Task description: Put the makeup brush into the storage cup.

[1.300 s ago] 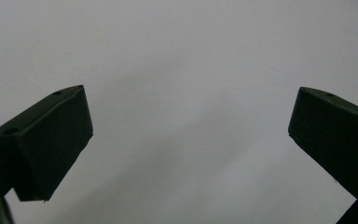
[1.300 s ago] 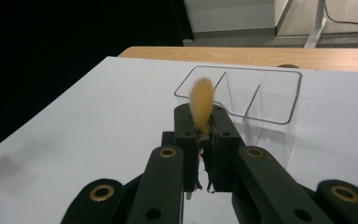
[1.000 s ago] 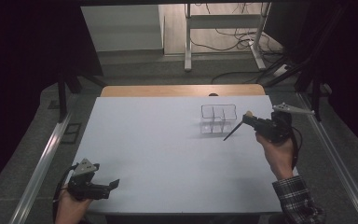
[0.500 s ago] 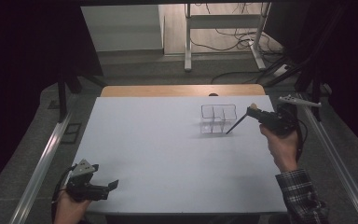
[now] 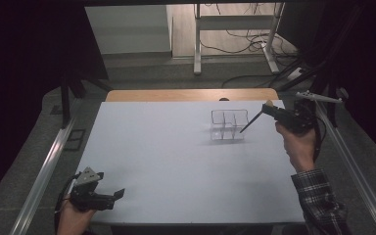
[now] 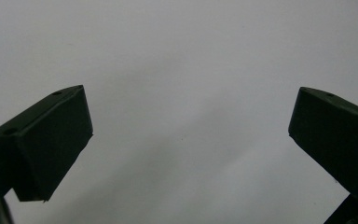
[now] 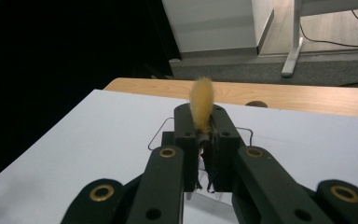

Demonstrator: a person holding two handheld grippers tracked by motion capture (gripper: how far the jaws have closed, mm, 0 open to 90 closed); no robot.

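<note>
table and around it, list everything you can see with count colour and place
brush: 1, tan bristles, dark handle, clamped in the right gripper over the organizer
organizer: 1, clear, divided into compartments, right far part of the table
table: 1, white top with a wooden strip along the far edge
desk frame: 1, white, on the floor beyond the table
left gripper: 1, black, jaws apart, near left corner
right gripper: 1, black, shut on the brush

Right gripper (image 7: 200, 140) clamped tight on a brush (image 7: 200, 100), tan bristle tuft stood up above the black jaws, wire rim of a clear organizer (image 7: 161, 128) peeked out behind them, white table (image 7: 98, 140) beneath, wooden edge (image 7: 307, 98) beyond
</note>
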